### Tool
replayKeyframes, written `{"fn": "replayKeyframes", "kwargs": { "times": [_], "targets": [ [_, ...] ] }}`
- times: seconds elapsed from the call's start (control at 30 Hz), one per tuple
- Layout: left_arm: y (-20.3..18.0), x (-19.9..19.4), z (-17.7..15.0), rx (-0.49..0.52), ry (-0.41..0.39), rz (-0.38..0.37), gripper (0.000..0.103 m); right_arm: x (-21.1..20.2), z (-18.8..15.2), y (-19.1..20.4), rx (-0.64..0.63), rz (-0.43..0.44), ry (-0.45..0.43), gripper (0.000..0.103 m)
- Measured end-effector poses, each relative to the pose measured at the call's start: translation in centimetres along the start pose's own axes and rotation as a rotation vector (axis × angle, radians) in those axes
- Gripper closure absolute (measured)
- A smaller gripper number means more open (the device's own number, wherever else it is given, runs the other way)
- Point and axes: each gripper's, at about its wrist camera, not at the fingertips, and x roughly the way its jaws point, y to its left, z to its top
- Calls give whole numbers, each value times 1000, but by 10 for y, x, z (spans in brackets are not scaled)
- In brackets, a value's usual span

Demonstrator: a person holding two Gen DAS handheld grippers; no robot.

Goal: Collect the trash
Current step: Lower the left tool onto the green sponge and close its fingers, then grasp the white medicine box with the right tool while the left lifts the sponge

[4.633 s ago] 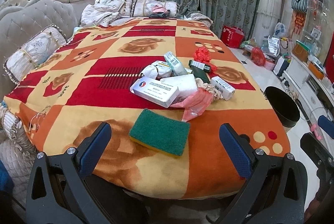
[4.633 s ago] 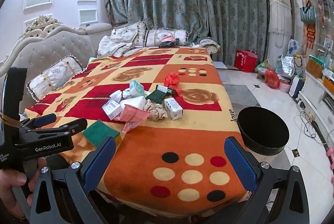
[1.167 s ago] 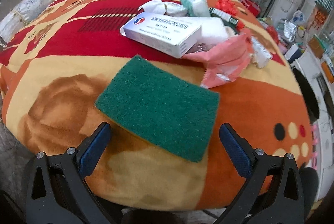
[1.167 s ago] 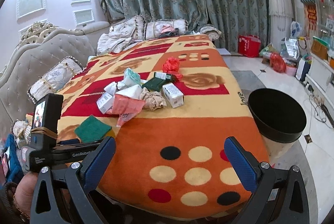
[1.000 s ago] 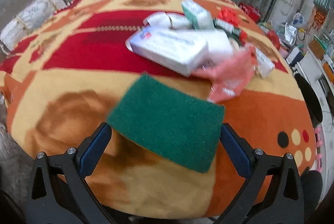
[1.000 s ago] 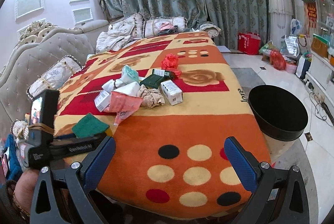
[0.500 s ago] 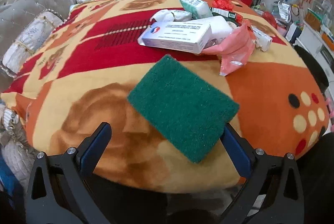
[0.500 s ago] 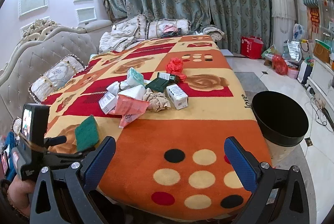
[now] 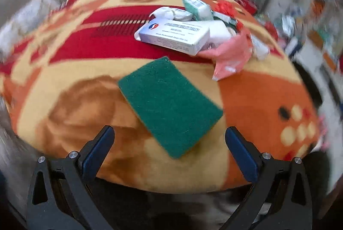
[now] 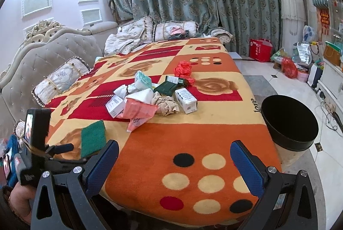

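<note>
Both grippers gape wide and empty: left gripper (image 9: 169,140) just near of the green sponge (image 9: 169,105), right gripper (image 10: 173,157) over the blanket (image 10: 193,140). Trash pile (image 10: 150,97) lies farther in; black bin (image 10: 289,123) stands right.

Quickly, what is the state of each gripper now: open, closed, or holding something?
Left gripper: open, holding nothing, the green sponge just ahead of it.
Right gripper: open, holding nothing.

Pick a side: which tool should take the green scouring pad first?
Left. The left tool is open with the green scouring pad lying just ahead between its fingers. The right tool is open too, but faces bare blanket, nearer the black bin.
</note>
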Motion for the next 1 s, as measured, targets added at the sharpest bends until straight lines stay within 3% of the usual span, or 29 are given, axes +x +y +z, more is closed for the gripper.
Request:
{"fn": "replayKeyframes", "kwargs": {
  "times": [0.1, 0.17, 0.37, 0.47, 0.6, 0.67, 0.73, 0.8, 0.87, 1.0],
  "targets": [
    [2, 3, 9, -154, 41, 16, 0, 0, -1, 0, 12, 6, 0, 0],
    [-3, 4, 14, -188, 39, 59, 0, -1, -2, 1, 12, 11, -1, 0],
    [-6, 19, 24, -241, 49, 171, 0, -3, -3, -2, 26, 16, -1, 0],
    [-2, 36, 24, -250, 94, 178, 0, -3, -3, -6, 27, 16, -1, 0],
    [-6, 38, 19, -196, 71, 210, 1, -2, -1, -8, 22, 9, 0, 0],
    [-7, 36, 16, -174, 42, 210, 8, 2, 3, -9, 4, 6, 2, 0],
    [-9, 31, 17, -159, 22, 192, 30, 11, 15, -11, -40, -4, -17, 0],
    [-13, 26, 17, -132, 8, 180, 39, 22, 27, -17, -68, -1, -51, 0],
    [-14, 22, 16, -114, -6, 162, 42, 46, 42, -24, -106, 22, -49, 0],
    [-13, 13, 18, -69, -44, 119, 44, 109, 62, -33, -177, 53, 41, 0]
  ]
}}
